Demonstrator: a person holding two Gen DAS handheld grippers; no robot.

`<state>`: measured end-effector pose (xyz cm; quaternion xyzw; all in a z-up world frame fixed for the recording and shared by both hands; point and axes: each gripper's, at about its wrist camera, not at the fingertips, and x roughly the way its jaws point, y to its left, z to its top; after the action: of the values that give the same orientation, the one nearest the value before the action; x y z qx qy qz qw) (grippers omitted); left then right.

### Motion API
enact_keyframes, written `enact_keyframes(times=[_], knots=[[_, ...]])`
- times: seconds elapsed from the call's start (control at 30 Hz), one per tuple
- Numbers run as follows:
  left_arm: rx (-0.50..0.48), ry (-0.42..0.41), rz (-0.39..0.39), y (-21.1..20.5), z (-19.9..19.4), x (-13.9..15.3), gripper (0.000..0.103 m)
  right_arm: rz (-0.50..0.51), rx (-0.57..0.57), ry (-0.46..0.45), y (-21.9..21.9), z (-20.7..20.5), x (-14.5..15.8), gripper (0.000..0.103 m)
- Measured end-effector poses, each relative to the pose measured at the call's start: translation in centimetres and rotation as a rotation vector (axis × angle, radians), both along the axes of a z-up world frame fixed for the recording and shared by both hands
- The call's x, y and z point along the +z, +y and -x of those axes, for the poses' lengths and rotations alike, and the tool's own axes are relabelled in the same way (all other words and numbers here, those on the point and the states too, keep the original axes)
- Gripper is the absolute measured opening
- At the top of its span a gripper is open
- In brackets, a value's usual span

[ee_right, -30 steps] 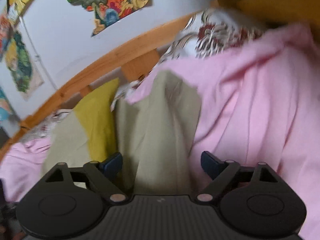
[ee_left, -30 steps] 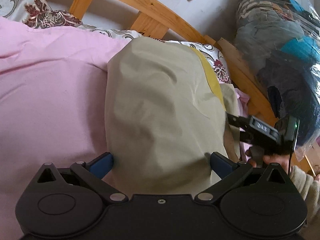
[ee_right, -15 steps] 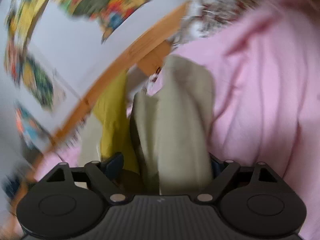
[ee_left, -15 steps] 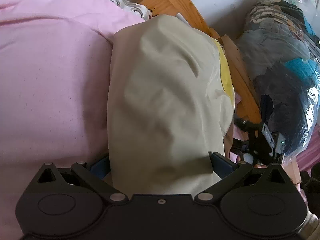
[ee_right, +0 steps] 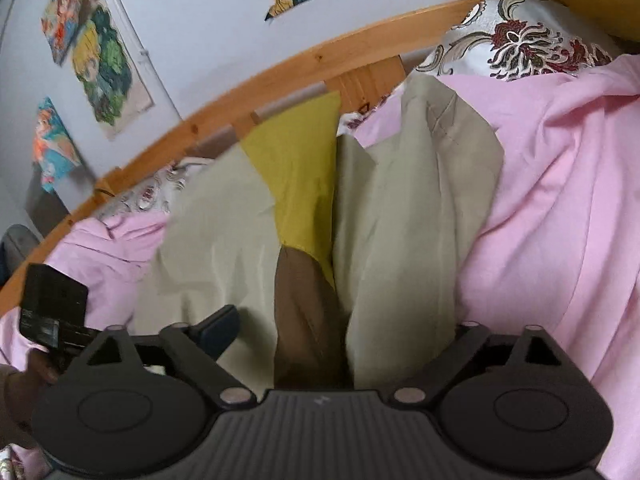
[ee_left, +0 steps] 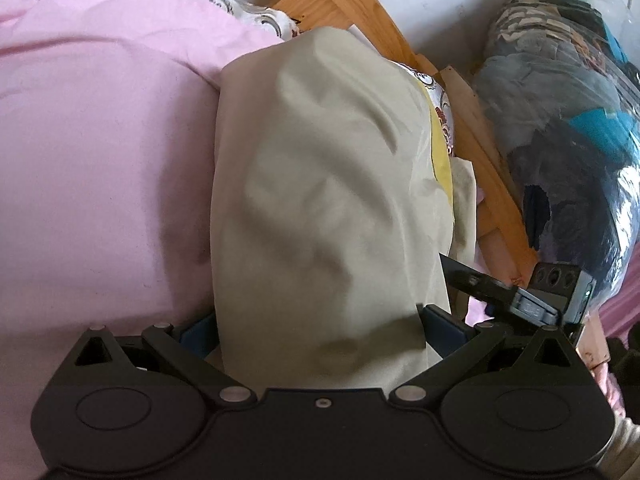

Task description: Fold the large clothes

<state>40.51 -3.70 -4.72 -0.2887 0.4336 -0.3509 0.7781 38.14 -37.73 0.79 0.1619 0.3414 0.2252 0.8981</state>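
A large beige garment (ee_left: 320, 180) with a yellow panel (ee_right: 300, 184) and a brown inner part (ee_right: 308, 320) lies bunched on a pink sheet (ee_left: 100, 160). My left gripper (ee_left: 320, 326) is open, its jaws wide apart. The beige cloth rises between its fingers and hides part of both. My right gripper (ee_right: 338, 332) is also open and wide, with beige and brown folds between the fingers. Its right finger is hidden behind a beige fold (ee_right: 420, 208). Each gripper shows in the other's view: the right gripper (ee_left: 520, 292) low right, the left gripper (ee_right: 52, 312) low left.
A wooden bed rail (ee_right: 280, 68) runs behind the garment, with a patterned pillow (ee_right: 520, 44) against it. A clear plastic bag of dark clothes (ee_left: 560, 120) stands beyond the rail on the right. Paper pictures (ee_right: 104, 68) hang on the wall. A hand (ee_right: 24, 380) holds the left gripper.
The left view has tilted down and rolled, and the beige cloth now fills more of its jaws. The right gripper swung across the garment; yellow and brown folds now sit between its fingers.
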Motion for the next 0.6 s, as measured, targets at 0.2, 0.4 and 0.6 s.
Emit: enact_keyframes(times=[0.2, 0.4, 0.6], knots=[[-0.024, 0.015, 0.001, -0.8, -0.7, -0.1, 0.103, -0.04, -0.06, 0.006, -0.6, 0.8, -0.7, 0.068], [-0.035, -0.033, -0.077, -1.4, -0.5, 1.1, 0.103, -0.053, -0.072, 0.018, -0.5, -0.1, -0.9, 0.07], [-0.038, -0.052, -0.085, -1.5, -0.7, 1.2, 0.103, -0.048, -0.076, 0.028, -0.6, 0.0, -1.2, 0.075]])
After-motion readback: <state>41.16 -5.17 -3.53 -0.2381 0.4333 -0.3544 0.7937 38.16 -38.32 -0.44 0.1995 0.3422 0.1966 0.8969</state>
